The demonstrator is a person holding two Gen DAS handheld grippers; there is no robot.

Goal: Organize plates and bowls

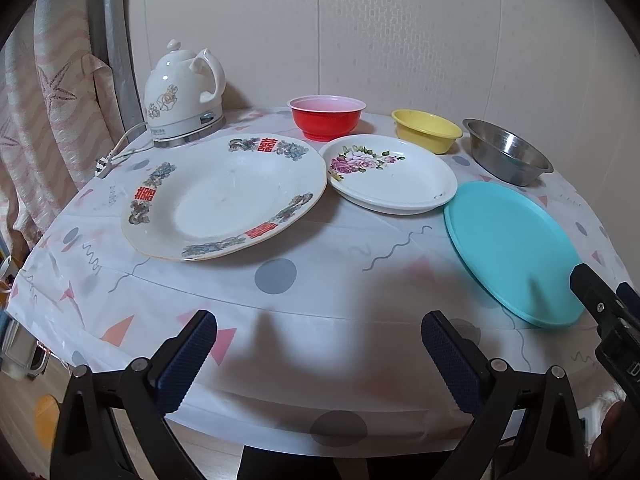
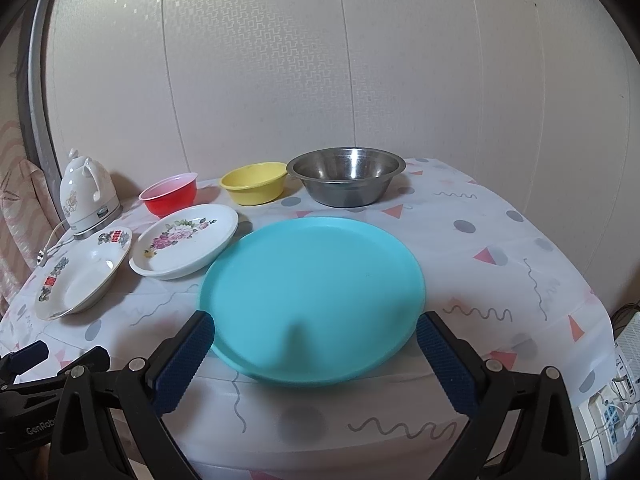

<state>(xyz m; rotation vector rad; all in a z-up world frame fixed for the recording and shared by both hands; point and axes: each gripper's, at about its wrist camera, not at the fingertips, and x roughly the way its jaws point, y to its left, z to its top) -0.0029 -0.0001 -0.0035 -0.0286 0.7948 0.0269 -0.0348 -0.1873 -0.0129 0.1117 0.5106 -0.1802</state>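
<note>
On the round table [image 1: 328, 240], covered by a white plastic cloth printed with grey dots and pink triangles, three plates lie in a front row. The large white ceramic plate with red characters and a floral rim [image 1: 224, 196] lies to the left; the smaller white plate with pink roses [image 1: 390, 174] sits just beside it, edges close or touching; the flat turquoise plastic plate [image 2: 312, 300] lies to the right, near the table edge. Behind them stand three bowls in a row: a red plastic bowl [image 1: 326, 116], a yellow plastic bowl [image 1: 426, 130] and a stainless-steel bowl [image 2: 346, 178], each apart from its neighbour. A white ceramic electric kettle [image 1: 182, 92] with its cord occupies the far left corner, behind the large plate.

The left gripper [image 1: 318, 360] hangs over the near table edge, jaws spread wide, holding nothing. The right gripper [image 2: 314, 360] hangs before the turquoise plate, jaws spread wide to either side of its near rim, not gripping it.
</note>
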